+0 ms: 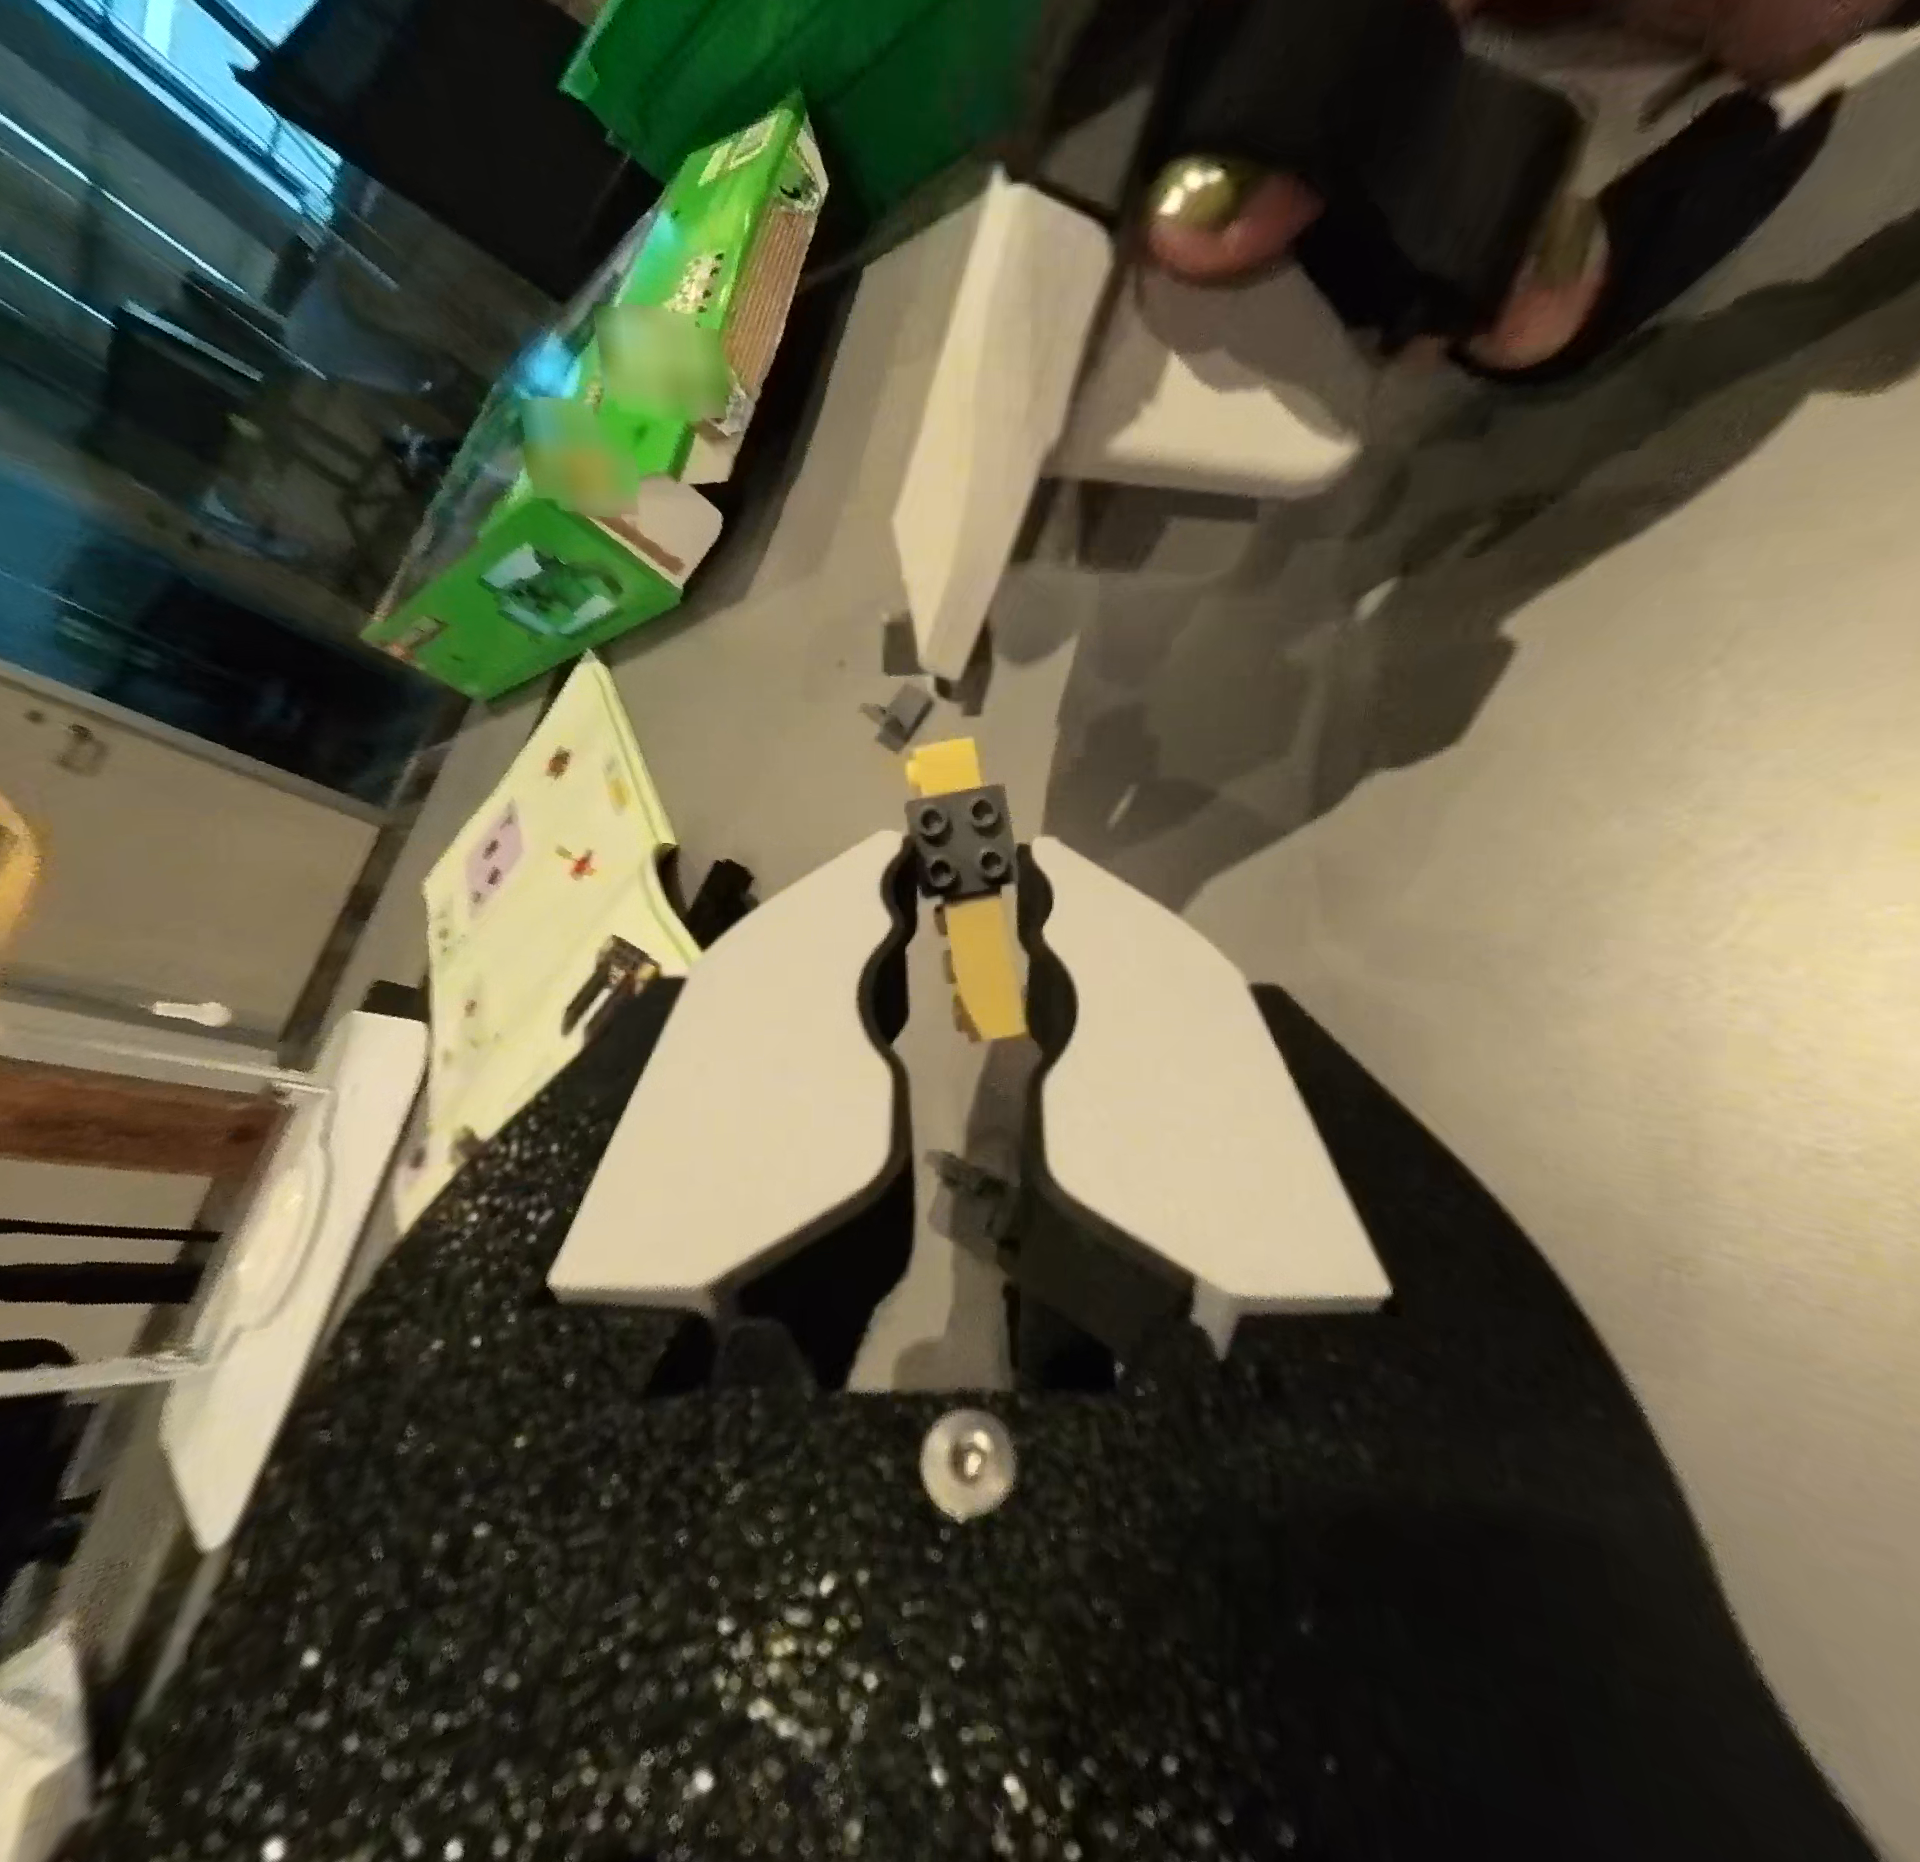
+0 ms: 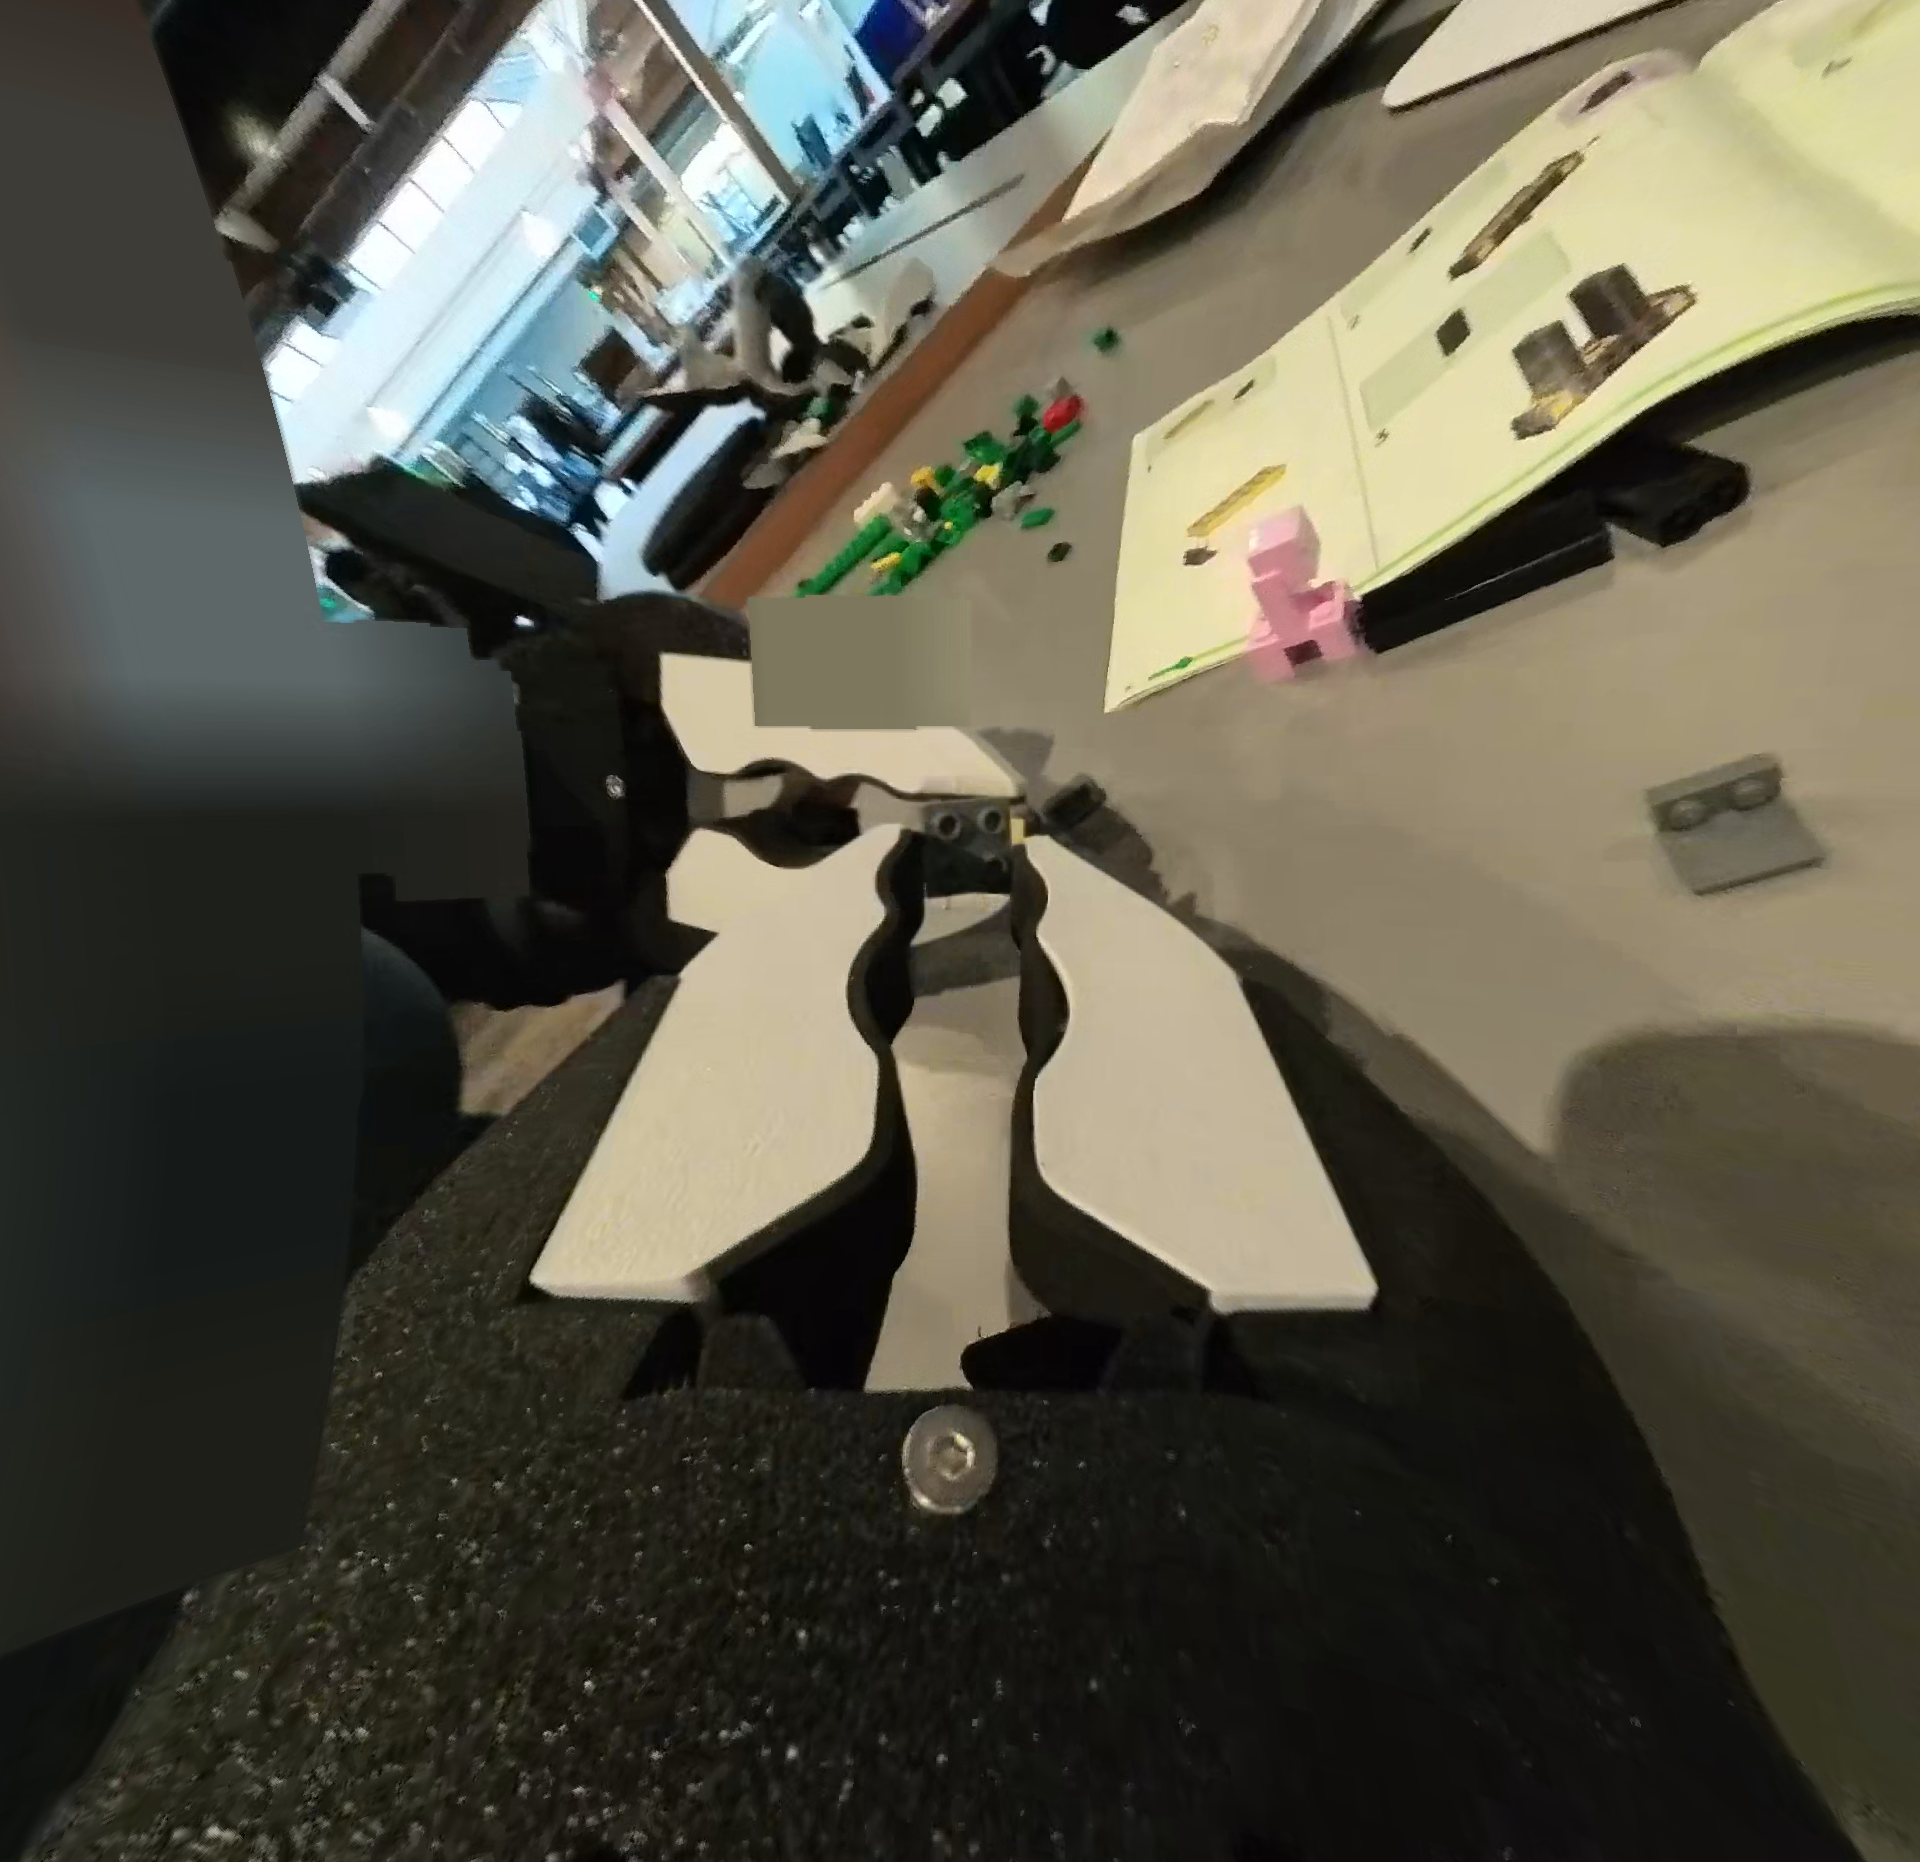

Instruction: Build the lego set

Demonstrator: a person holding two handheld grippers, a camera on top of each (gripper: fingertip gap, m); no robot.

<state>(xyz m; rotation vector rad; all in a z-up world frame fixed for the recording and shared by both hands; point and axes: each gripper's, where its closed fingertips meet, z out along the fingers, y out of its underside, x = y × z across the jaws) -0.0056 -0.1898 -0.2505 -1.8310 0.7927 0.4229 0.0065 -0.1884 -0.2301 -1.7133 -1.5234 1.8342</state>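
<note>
While the left tool [image 1: 961,882] pinches a small sub-assembly, a dark grey four-stud brick [image 1: 960,844] seated on a yellow piece [image 1: 985,965], the right tool [image 2: 964,856] meets it, its fingers narrowly spread about the same grey brick; whether they grip cannot be told. Step in hand, by judgement: pressing or aligning this brick; next, a firm, square squeeze. Nearby on the table [image 2: 1455,981]: instruction booklet [image 2: 1455,358], pink figure [image 2: 1299,607], loose green bricks [image 2: 956,503], grey hinge plate [image 2: 1683,825], green box [image 1: 582,482]; none obstructs.

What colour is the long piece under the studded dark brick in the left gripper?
Yellow, clearest in the left wrist view.
</note>
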